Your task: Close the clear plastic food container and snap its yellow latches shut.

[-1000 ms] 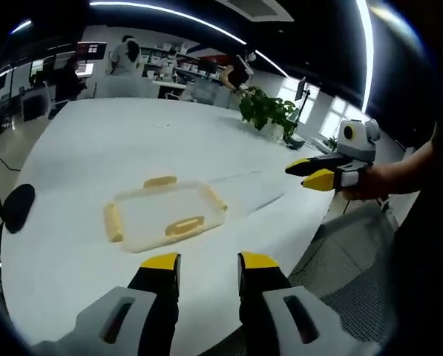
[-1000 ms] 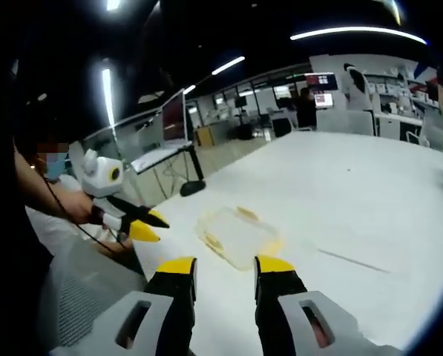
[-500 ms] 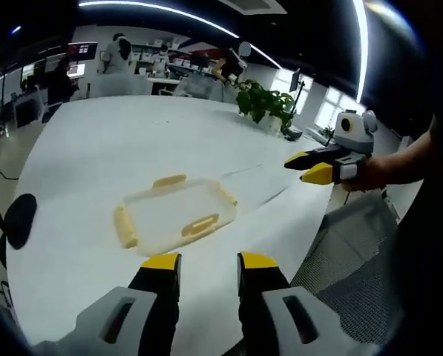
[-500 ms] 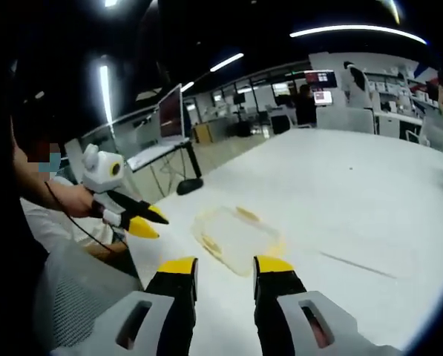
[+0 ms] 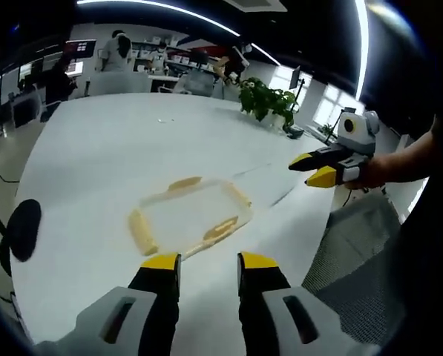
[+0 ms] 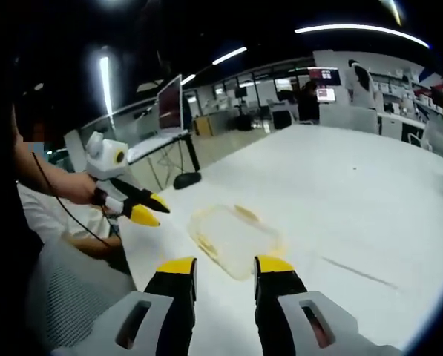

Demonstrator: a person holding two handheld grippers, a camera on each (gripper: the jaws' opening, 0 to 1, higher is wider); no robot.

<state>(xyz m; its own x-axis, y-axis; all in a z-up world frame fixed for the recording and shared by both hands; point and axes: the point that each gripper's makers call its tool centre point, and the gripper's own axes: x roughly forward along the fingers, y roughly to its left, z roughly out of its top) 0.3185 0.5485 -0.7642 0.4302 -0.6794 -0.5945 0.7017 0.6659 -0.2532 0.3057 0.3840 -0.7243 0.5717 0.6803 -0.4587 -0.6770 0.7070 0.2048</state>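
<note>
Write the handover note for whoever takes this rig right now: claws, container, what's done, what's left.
Left claw: open, holding nothing, above the table's near edge, aimed at the container.
Right claw: open, holding nothing, also short of the container.
Clear container lies flat on the white table, lid seemingly on; yellow latches show along its sides. Whether any latch is snapped cannot be told from here.
Done: both claws lined up towards it, no contact.
Left: press the lid fully down, then snap each latch shut, probably bracing with one claw while the other pushes.
</note>
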